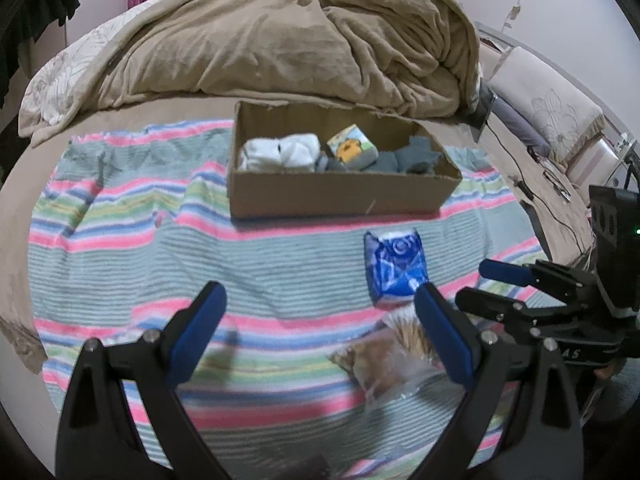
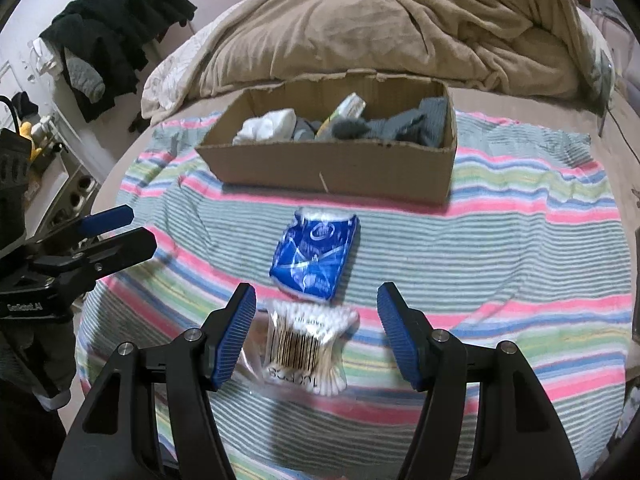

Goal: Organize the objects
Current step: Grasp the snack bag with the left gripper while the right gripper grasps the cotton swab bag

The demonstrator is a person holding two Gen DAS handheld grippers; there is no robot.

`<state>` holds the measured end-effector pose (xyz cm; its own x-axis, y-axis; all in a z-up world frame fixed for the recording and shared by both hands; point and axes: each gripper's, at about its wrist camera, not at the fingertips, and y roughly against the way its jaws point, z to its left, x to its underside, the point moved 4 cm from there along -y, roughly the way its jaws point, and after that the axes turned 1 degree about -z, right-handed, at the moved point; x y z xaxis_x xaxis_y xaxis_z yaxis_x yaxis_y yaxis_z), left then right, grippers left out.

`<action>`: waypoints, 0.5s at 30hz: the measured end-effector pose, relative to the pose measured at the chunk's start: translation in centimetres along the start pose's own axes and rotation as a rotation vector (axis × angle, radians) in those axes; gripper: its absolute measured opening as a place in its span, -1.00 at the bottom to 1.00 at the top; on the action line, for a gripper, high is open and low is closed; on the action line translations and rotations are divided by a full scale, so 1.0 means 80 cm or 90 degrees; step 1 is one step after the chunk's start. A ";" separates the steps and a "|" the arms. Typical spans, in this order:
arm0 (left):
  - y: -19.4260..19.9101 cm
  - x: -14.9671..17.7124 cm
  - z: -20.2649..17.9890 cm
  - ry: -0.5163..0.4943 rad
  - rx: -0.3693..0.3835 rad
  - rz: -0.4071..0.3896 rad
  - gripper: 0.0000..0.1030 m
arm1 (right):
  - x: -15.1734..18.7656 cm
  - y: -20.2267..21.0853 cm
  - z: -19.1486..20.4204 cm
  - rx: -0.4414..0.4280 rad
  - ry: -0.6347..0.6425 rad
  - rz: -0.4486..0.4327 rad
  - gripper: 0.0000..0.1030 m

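Note:
A cardboard box (image 1: 340, 196) (image 2: 332, 168) stands on a striped towel (image 1: 132, 240) (image 2: 500, 248) on the bed. It holds white socks (image 1: 280, 152), grey socks (image 2: 404, 124) and a small printed pack (image 1: 352, 148). A blue tissue pack (image 1: 394, 266) (image 2: 314, 252) lies in front of the box. A clear bag of cotton swabs (image 2: 308, 348) (image 1: 394, 354) lies nearer. My right gripper (image 2: 316, 300) is open, its jaws on either side of the swab bag. My left gripper (image 1: 320, 292) is open and empty, left of both packs. In the left wrist view the right gripper (image 1: 476, 280) shows at the right edge.
A rumpled tan blanket (image 1: 280, 40) (image 2: 400, 24) is heaped behind the box. Dark clothes (image 2: 120, 20) hang at the left. A cable (image 1: 516, 160) runs over the bed's right side by a pillow (image 1: 548, 104).

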<state>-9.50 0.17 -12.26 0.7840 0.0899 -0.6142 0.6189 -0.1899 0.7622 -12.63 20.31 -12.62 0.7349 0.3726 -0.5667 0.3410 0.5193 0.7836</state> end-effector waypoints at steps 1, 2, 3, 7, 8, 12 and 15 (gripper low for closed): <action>-0.001 0.002 0.000 0.002 0.002 0.002 0.87 | 0.003 -0.002 0.001 -0.001 0.001 0.004 0.29; -0.003 0.007 0.000 0.005 0.007 0.007 0.87 | 0.006 -0.004 0.002 -0.001 0.002 0.008 0.29; -0.005 0.011 0.000 0.008 0.011 0.012 0.87 | 0.009 -0.007 0.003 -0.001 0.003 0.013 0.29; -0.016 0.025 -0.004 0.011 0.024 0.035 0.87 | 0.021 -0.022 0.005 -0.003 0.004 0.035 0.29; -0.019 0.029 -0.005 0.012 0.025 0.042 0.87 | 0.023 -0.026 0.005 -0.003 0.005 0.039 0.29; -0.030 0.039 -0.007 0.014 0.028 0.060 0.87 | 0.033 -0.044 0.007 -0.007 0.006 0.064 0.29; -0.039 0.044 -0.012 0.014 0.029 0.072 0.87 | 0.039 -0.055 0.009 -0.012 0.009 0.079 0.29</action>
<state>-8.64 1.98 -16.57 0.8501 0.0863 -0.5196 0.5236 -0.2443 0.8162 -11.42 18.62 -17.68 0.7621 0.4458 -0.4695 0.2365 0.4835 0.8428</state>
